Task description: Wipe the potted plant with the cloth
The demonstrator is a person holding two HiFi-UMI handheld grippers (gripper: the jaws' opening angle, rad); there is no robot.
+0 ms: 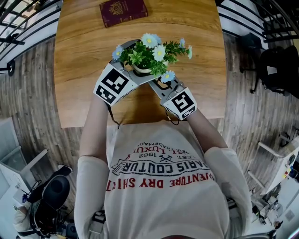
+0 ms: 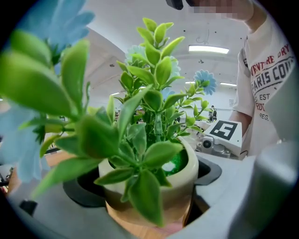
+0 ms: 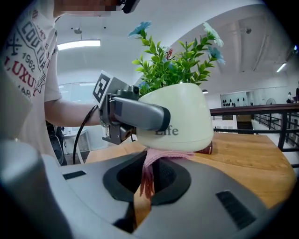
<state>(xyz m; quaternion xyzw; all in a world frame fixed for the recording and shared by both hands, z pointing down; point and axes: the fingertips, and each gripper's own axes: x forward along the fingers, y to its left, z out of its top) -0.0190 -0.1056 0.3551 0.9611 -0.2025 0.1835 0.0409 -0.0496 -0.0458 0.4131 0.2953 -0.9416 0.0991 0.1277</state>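
Wooden tabletop [image 1: 79,51] fills the middle of the head view, with plank floor [image 1: 28,93] around it and a red book [image 1: 123,11] lying at 12 o'clock.

The left claw [image 2: 149,203] comes at the potted plant [image 1: 149,53] from about 8 o'clock. Its two jaws are pressed on the sides of the cream pot, one on each side. The pot looks lifted a little off the wood, but I cannot be sure. The left arm [image 1: 93,126] reaches straight out from the body.

The right claw [image 3: 145,186] comes in from about 5 o'clock, low and just under the pot. Its jaws are pinching the pink cloth [image 3: 154,161], and the cloth touches the bottom of the pot. The right arm [image 1: 205,128] bends in toward the middle, so both claws meet at the plant.

I think the wiping is going on now, at the pot's underside. The sides of the pot and the leaves may still need a rub. No view shows which parts are clean.
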